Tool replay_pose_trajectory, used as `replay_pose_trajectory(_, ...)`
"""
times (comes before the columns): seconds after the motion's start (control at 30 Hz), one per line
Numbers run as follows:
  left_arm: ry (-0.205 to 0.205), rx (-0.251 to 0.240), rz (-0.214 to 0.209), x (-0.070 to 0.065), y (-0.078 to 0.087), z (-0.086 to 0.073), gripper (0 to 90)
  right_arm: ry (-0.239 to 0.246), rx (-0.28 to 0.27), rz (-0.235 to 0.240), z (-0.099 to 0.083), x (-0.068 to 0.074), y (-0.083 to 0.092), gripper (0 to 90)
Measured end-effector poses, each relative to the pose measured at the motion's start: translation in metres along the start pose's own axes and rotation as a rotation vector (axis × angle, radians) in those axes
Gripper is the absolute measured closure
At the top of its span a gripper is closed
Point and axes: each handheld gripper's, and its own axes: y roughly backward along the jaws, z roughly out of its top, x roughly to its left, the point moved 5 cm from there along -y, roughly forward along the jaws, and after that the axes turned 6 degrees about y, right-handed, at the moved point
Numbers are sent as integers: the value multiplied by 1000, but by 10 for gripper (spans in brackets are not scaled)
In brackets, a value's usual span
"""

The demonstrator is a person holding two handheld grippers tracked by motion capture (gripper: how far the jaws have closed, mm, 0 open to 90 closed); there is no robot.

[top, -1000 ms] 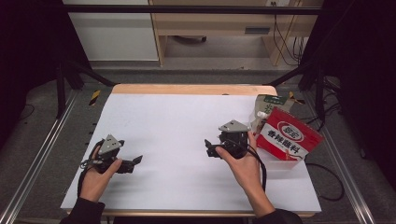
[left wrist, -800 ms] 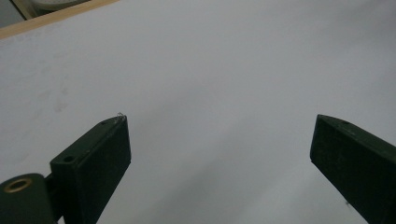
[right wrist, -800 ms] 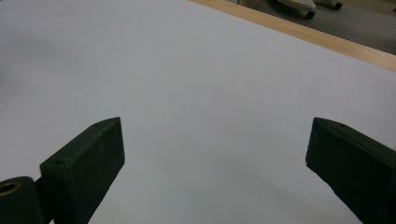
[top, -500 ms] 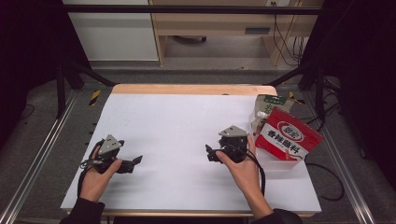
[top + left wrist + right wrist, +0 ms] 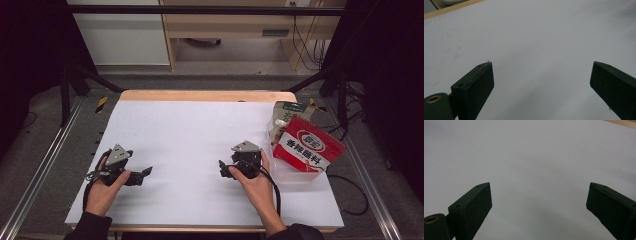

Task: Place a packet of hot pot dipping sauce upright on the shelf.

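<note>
So the person has both grippers parked low over the white table (image 5: 200,135), each one gripped in a hand. The left gripper (image 5: 146,172) sits near the front left corner with its jaws pointing toward the middle, and the left gripper view shows those jaws spread wide with just bare tabletop between them. The right gripper (image 5: 223,169) is over on the right half, jaws aimed left, and its own view shows the same deal: wide apart, holding nothing.

Closest stuff to it is the red pouch (image 5: 309,146) just beside the right hand (image 5: 257,182), standing in a clear bin (image 5: 295,174) at the right edge. A green and white pouch (image 5: 285,116) leans right behind the red one. Neither gripper is touching any of those 3 things.
</note>
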Motion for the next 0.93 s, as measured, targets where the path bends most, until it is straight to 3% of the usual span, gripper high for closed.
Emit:
replay_pose_trajectory(0.37, 4, 12, 7, 1, -1, -1, 53, 1, 29, 11, -5, 5, -14, 72)
replay_pose_trajectory(0.7, 3, 17, 10, 2, -2, -2, 54, -52, 47, 36, -7, 6, -26, 77)
replay_pose_trajectory(0.93, 14, 14, 13, 1, -2, -3, 55, -20, 54, 20, -12, 13, -22, 91)
